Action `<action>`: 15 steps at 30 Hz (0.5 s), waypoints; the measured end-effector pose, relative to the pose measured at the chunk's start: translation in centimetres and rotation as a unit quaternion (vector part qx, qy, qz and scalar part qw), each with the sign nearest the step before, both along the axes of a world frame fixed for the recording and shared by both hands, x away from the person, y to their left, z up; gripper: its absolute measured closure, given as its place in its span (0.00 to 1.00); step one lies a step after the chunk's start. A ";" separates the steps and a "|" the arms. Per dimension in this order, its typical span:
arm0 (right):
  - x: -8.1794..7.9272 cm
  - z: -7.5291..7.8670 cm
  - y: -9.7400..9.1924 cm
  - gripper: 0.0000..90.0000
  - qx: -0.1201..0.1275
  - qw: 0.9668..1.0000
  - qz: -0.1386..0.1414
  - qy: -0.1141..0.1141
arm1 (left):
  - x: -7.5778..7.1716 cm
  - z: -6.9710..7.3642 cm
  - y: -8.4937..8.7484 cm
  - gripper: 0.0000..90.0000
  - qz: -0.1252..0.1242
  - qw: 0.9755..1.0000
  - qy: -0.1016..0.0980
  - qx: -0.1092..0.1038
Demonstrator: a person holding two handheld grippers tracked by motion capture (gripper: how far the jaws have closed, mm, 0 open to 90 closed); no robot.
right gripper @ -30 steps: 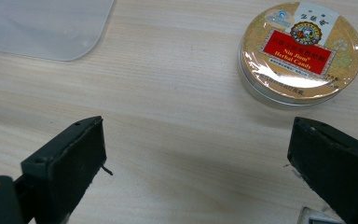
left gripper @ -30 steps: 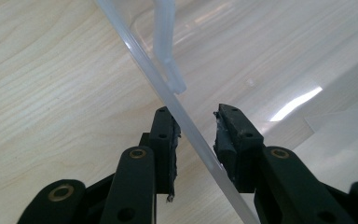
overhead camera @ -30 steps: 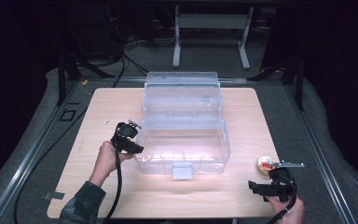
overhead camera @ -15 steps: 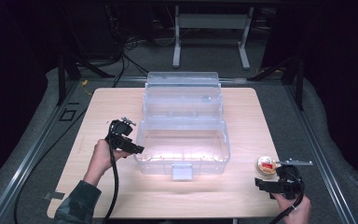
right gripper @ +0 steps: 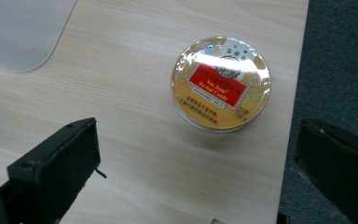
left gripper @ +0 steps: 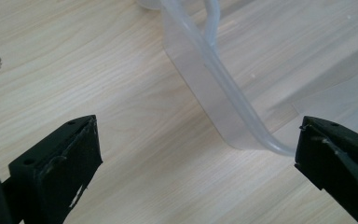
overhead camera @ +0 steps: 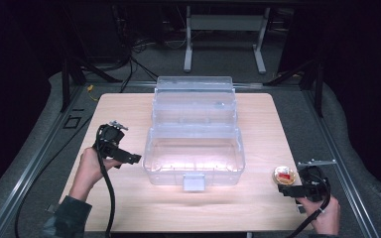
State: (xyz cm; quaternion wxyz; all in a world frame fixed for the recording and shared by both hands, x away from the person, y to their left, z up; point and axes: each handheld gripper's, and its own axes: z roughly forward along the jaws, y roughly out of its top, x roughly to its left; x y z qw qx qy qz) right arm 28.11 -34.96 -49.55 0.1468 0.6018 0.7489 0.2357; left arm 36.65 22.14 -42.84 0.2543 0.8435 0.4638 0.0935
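Note:
A clear plastic box (overhead camera: pixel 193 171) stands open in the middle of the wooden table, its lid tipped up behind it. My left gripper (overhead camera: pixel 131 158) hovers just off the box's left wall. Its jaws have just been opening and now stand wide (left gripper: pixel 198 140). They press on nothing; the box's rounded corner (left gripper: pixel 223 107) lies ahead of them. A round gold candy tin (overhead camera: pixel 285 175) with a red label rests near the table's right edge. My right gripper (overhead camera: pixel 288 191) stands open just in front of the tin (right gripper: pixel 220 83), apart from it, with nothing held (right gripper: pixel 198 140).
The table's right edge (right gripper: pixel 289 140) runs close beside the tin, with grey carpet beyond it. A corner of the box (right gripper: pixel 23 32) shows at the upper left of the right gripper view. Metal rails and a stand's legs (overhead camera: pixel 223 44) lie behind the table.
The left gripper has drawn back from the box's left wall, to the left and upward, and its jaws have opened. The right gripper has drifted slightly right beside the tin.

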 end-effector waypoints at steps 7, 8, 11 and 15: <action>2.1 -0.3 -0.6 0.00 -0.019 1.000 0.008 0.018 | -1.4 -1.4 2.2 0.00 0.025 1.000 -0.001 -0.005; 2.4 -0.4 -0.7 0.00 -0.014 1.000 0.012 0.019 | -1.6 -1.7 2.4 0.00 0.028 1.000 -0.003 -0.005; 3.3 -0.7 -0.9 0.02 -0.022 0.999 0.010 0.025 | -2.0 -2.3 2.9 0.00 0.029 1.000 0.001 0.000; 4.4 -1.0 -0.7 0.03 -0.027 0.999 0.018 0.040 | -2.4 -3.0 3.2 0.00 0.029 1.000 0.005 0.002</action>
